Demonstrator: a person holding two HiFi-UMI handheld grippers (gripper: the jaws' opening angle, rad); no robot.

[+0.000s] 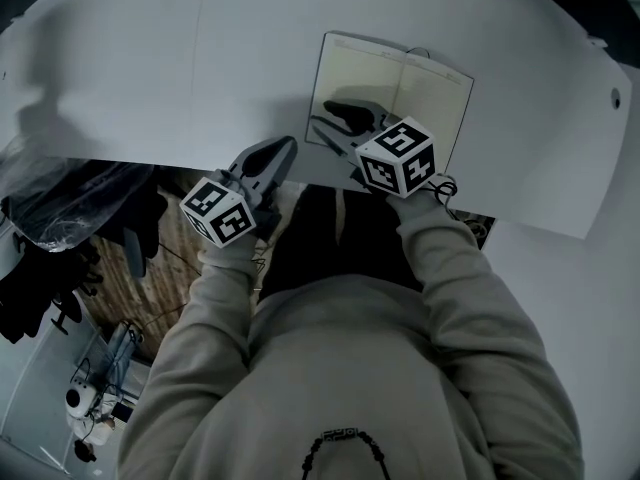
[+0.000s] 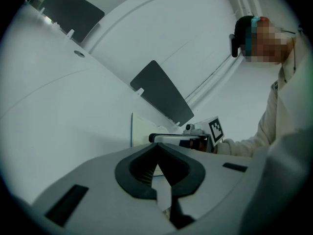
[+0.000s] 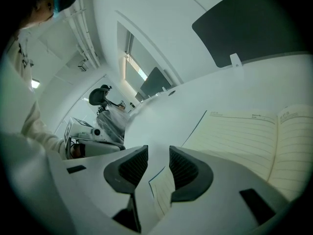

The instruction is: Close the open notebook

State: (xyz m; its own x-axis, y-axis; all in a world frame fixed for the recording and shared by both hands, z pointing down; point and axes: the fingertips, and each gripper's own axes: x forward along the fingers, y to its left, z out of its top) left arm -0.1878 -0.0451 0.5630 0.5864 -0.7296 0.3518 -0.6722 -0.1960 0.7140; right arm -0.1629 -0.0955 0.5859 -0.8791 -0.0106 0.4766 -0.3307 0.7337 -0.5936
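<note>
Right tool, jaws parted with nothing gripped, is held over the open notebook's near left corner; its spine is laid away from the desk's near edge. Left tool is kept clenched alongside.

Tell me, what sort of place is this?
Probably an office or lab: a long white desk with dark dividers, an open notebook, and what looks like an office chair behind.
</note>
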